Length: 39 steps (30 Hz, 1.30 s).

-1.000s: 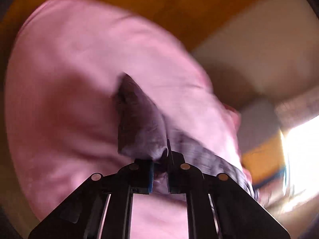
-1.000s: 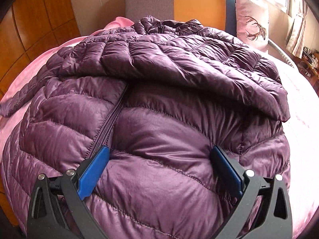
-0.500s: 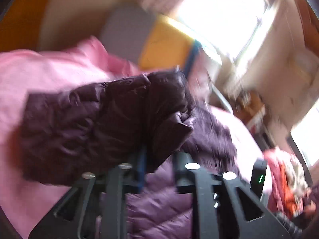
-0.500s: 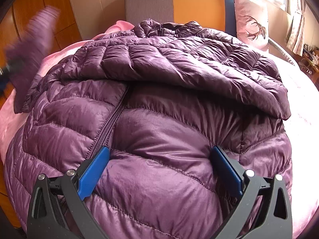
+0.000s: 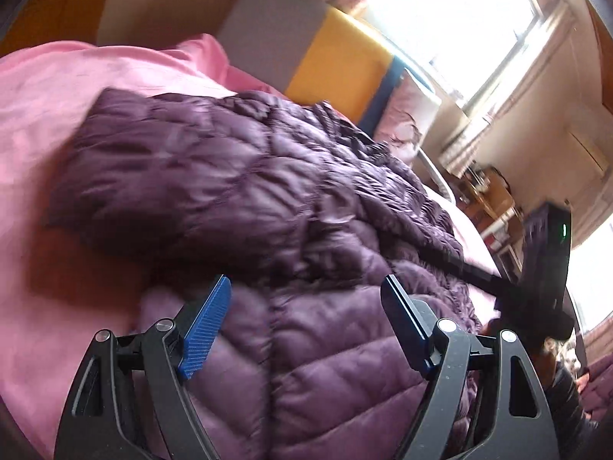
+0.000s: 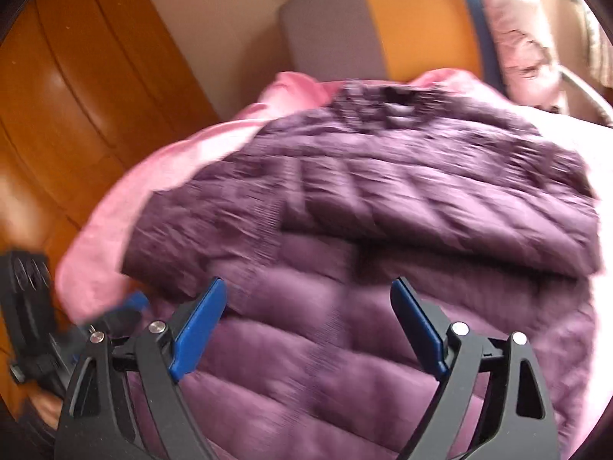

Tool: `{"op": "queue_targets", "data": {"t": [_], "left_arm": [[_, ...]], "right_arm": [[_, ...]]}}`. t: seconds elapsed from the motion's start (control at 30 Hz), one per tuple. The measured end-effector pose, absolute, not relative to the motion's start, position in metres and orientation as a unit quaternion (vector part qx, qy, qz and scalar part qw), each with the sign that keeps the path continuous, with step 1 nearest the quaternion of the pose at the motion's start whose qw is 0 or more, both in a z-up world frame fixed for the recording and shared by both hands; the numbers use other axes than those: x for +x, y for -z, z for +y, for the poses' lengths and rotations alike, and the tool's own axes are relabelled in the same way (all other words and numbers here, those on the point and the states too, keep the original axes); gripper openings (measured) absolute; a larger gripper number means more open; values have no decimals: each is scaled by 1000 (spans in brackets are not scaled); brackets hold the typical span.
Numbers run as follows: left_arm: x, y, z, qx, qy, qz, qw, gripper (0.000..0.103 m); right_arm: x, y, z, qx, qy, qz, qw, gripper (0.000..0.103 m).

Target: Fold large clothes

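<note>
— Two sleeves crossed over purple down jacket (image 5: 306, 345), spread on pink bed (image 5: 57, 122) toward the headboard edge.

— Left hand-held gripper (image 5: 306, 318) and right hand-held gripper (image 6: 308, 318): both spread wide, holding nothing. Slippery and puffy; could spring apart, slide off unpinned.

Pink bedsheet (image 5: 57, 122), grey-orange headboard (image 6: 367, 27), deer-print pillow (image 6: 517, 50).

Bed with pink sheet (image 5: 46, 122), headboard (image 5: 276, 34) in grey, orange and blue panels, patterned pillow (image 6: 517, 42) against it. Wooden wardrobe doors (image 6: 76, 88) to one side. Bright, overexposed window (image 5: 459, 11) with curtains behind.
</note>
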<state>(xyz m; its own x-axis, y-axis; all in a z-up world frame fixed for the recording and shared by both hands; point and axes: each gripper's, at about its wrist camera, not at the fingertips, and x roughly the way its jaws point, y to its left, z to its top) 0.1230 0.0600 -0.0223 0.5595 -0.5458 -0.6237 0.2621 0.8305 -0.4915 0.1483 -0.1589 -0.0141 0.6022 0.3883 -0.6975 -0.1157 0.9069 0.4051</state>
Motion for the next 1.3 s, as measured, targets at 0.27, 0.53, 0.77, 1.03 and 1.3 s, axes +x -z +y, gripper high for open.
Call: {"op": "queue_targets", "data": {"t": [0.27, 0.53, 0.77, 1.03, 1.3], "left_arm": [[105, 35, 80, -183, 223, 417, 862, 79], [114, 31, 63, -173, 242, 415, 860, 79], [130, 30, 40, -153, 255, 428, 853, 79], [146, 35, 22, -111, 229, 445, 859, 79], [144, 28, 31, -114, 203, 448, 863, 79]], "right_arm": [[215, 37, -64, 63, -157, 490, 855, 26], [195, -69, -115, 95, -129, 362, 918, 10], [198, -76, -230, 167, 0, 344, 924, 9], [202, 0, -314, 214, 76, 410, 884, 9], [194, 18, -340, 242, 72, 409, 877, 9]]}}
